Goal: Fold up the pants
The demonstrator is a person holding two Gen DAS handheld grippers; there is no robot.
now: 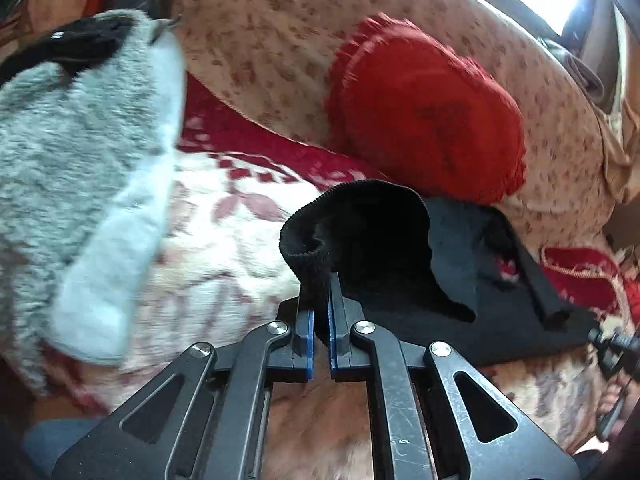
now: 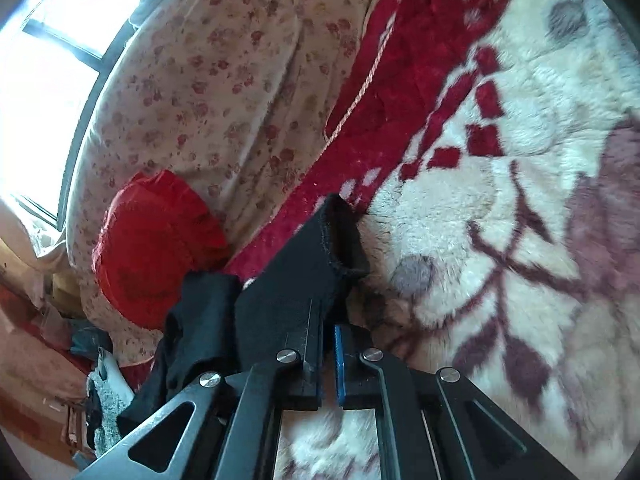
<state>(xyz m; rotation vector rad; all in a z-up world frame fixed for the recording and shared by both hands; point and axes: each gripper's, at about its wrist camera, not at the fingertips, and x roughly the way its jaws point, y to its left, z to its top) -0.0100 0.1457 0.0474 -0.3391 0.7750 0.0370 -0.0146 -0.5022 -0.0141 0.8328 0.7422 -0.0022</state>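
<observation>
Gripping pants at both ends

Left gripper (image 1: 320, 300) pinches the ribbed edge of the black pants (image 1: 380, 248). Right gripper (image 2: 328, 320) clamps another edge. Pants lie across a red-and-cream blanket (image 2: 500, 200), beside a red cushion (image 1: 432, 108) and a grey plush toy (image 1: 80, 140).

Daylight pours through the window (image 2: 36, 80), blown out white. Fisheye bending curves every edge; the grey plush toy (image 1: 80, 160) and blanket (image 2: 520, 220) smear with motion blur.
</observation>
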